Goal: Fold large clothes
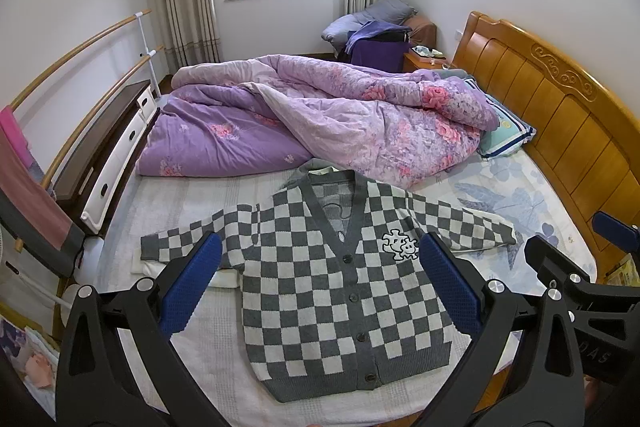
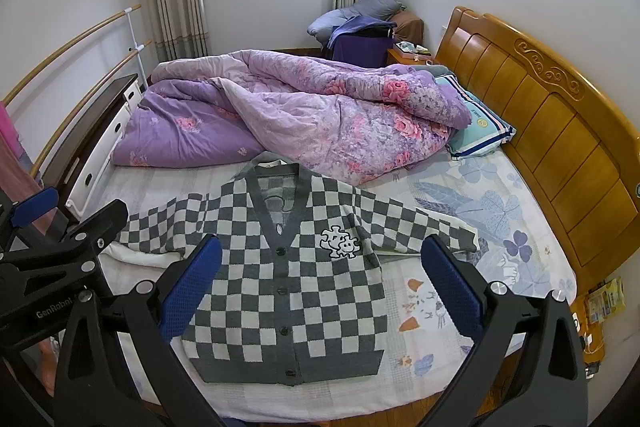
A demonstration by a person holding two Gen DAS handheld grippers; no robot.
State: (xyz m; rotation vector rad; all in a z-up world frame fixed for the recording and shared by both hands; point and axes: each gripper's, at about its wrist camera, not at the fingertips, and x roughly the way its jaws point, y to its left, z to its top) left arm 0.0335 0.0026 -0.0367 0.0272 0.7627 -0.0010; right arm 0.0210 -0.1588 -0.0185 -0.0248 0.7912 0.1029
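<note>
A grey and white checkered cardigan (image 1: 320,291) (image 2: 288,291) lies flat and buttoned on the bed, front up, both sleeves spread out to the sides, collar toward the purple duvet. A white puzzle-shaped patch (image 1: 400,245) sits on its chest. My left gripper (image 1: 320,247) hovers open above the cardigan near the bed's front edge, nothing between its blue pads. My right gripper (image 2: 320,247) is open too, held above the cardigan's right half. The right gripper (image 1: 580,267) shows at the right edge of the left wrist view, and the left gripper (image 2: 60,227) at the left edge of the right wrist view.
A crumpled purple floral duvet (image 1: 320,115) fills the far half of the bed. A striped pillow (image 1: 504,135) lies by the wooden headboard (image 1: 560,115). A dresser (image 1: 108,155) and wooden rails stand to the left. White sheet (image 1: 208,347) lies around the cardigan.
</note>
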